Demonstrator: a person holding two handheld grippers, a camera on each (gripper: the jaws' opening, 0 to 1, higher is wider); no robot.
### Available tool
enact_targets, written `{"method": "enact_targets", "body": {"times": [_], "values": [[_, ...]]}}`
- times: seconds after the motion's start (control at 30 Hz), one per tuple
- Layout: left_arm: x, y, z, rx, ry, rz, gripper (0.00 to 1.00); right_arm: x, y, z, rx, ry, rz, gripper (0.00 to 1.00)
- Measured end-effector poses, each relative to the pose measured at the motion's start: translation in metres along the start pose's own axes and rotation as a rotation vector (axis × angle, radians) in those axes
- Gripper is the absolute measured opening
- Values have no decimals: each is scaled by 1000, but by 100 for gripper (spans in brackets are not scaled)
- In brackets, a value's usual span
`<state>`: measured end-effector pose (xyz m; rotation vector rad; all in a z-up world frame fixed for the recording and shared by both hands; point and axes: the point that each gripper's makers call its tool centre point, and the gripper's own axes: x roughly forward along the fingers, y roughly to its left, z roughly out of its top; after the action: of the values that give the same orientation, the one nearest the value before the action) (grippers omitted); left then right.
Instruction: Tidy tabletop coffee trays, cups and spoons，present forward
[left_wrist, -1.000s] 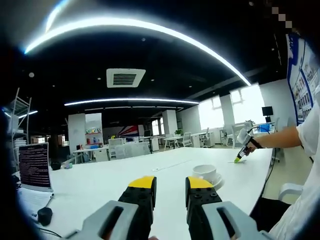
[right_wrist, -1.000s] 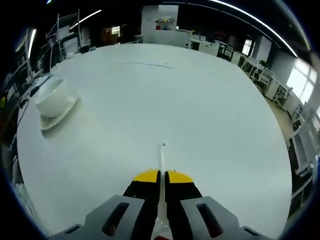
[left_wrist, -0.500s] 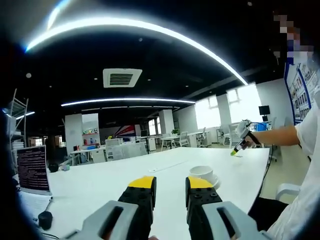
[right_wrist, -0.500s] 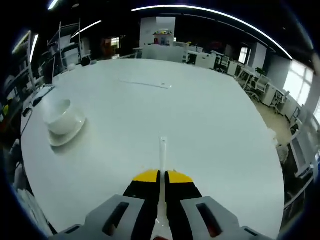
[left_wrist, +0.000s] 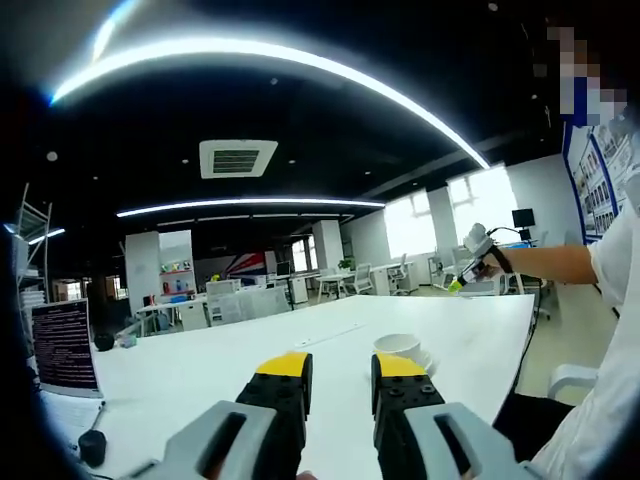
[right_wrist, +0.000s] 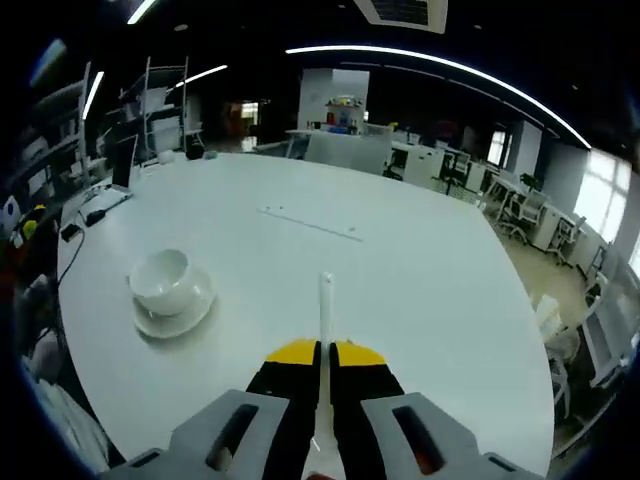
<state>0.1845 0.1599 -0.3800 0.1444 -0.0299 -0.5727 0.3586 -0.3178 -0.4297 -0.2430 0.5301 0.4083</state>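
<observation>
White spoon (right_wrist: 325, 305) pinched between closed jaws of right gripper (right_wrist: 322, 352), now raised higher off table (right_wrist: 430, 300) than second ago. Cup (right_wrist: 163, 281) on saucer (right_wrist: 175, 314) sits left of it. Left gripper (left_wrist: 341, 366) open, empty, above table edge; its view catches laptop (left_wrist: 62, 347) at left.
</observation>
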Motion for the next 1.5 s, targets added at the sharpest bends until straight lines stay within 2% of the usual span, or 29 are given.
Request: {"method": "enact_targets", "body": {"times": [0.4,0.87,1.0,1.17,1.23,1.5], "values": [[6,-7,0,6,20,-34,26,-5,62,61,-97,-99,89,5],[2,-5,-2,-1,10,-28,26,14,134,119,-118,-215,187,5],[1,-6,-3,-4,12,-32,26,26,149,126,-115,-234,212,5],[0,-6,-1,-6,14,-38,26,45,164,129,-72,-258,242,5],[-1,-6,-1,-5,16,-40,26,53,170,127,-43,-256,267,5],[-3,-5,-3,-6,17,-37,26,78,189,114,-3,-279,291,5]]}}
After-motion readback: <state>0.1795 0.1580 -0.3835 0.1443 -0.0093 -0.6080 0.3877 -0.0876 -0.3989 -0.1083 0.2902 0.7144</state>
